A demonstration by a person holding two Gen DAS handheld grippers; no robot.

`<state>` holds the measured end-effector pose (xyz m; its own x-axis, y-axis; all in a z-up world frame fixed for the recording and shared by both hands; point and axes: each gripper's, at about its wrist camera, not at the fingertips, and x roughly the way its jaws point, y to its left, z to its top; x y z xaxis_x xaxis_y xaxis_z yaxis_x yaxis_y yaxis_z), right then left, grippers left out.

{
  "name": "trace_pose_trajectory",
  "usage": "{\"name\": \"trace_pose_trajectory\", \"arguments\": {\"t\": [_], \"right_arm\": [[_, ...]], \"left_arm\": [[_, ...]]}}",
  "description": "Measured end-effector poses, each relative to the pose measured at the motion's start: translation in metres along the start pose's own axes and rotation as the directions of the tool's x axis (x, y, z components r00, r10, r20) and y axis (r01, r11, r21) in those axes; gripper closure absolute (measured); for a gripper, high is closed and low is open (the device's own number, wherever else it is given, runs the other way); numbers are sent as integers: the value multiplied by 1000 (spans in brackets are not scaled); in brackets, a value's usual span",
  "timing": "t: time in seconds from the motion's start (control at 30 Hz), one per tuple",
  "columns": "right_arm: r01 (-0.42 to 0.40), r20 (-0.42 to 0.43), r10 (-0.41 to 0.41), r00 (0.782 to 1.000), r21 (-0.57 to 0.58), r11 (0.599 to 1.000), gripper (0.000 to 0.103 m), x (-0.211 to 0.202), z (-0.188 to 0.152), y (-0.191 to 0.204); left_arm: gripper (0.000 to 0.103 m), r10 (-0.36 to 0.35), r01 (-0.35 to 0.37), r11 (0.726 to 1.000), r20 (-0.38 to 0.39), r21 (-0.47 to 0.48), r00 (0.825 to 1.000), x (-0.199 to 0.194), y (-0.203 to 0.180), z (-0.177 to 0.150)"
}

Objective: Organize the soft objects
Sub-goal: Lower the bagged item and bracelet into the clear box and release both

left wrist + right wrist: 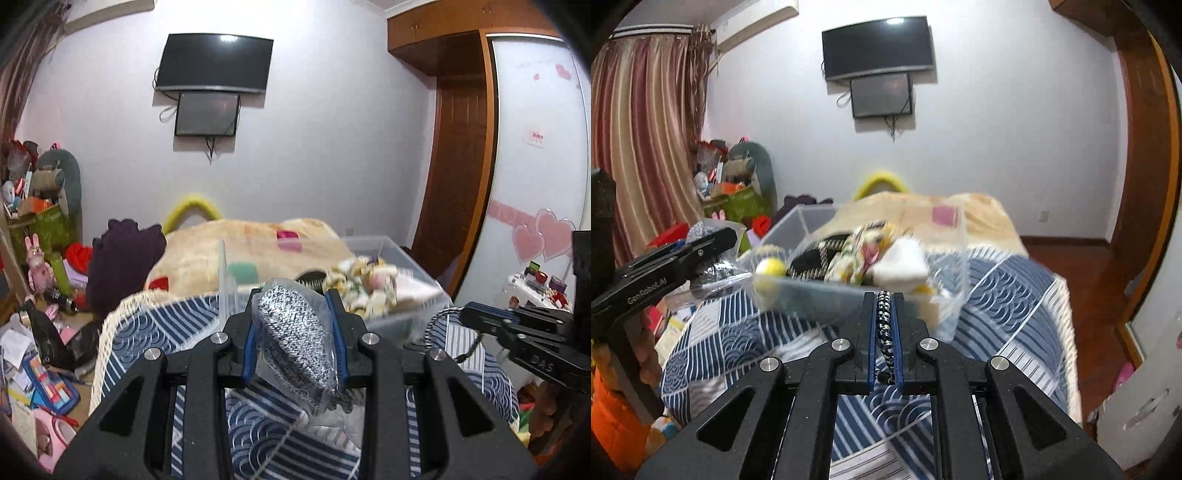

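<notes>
Both grippers loaded, held over bed near clear bin of soft items.

Silver mesh scrubber in clear bag (pixel 295 332) is clamped between left gripper (pixel 295 328) pads, held above blue patterned bedspread (pixel 155 332), just short of clear plastic bin (pixel 402 254). Braided black/white cord (pixel 885 325) is pinched in right gripper (pixel 885 321), jaws nearly closed on it, bin (pixel 809 218) just ahead. Bin already holds floral fabric bundle (pixel 864 243), white foam piece (pixel 901 267), yellow ball (pixel 770 269). Scrubber judged light, squashy, springy; bag film slippery, so mid-body grip is preferred over bag edge. Cord judged limp, will dangle; best held mid-length.
</notes>
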<state>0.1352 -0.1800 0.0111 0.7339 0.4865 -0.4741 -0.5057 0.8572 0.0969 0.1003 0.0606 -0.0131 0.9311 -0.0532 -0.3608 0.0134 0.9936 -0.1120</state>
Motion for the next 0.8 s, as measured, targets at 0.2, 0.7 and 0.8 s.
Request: {"name": "trace_pose_trajectory", "arguments": {"t": [0.2,0.7,0.8], "right_arm": [[67,73,-68,995,21,998,96,-6,27,-15],[132,-29,-131,991,24,991,96,55,29,-23],[128,-61,-127,990,22,992,96,61,24,-24]], "left_arm": [[70,23,-24,1000,29,18,999,13,-1,19],[70,27,-28,1000,-60,-13,998,74,7,25],[70,17,-18,1000,-78,-12,997,86,4,23]]}}
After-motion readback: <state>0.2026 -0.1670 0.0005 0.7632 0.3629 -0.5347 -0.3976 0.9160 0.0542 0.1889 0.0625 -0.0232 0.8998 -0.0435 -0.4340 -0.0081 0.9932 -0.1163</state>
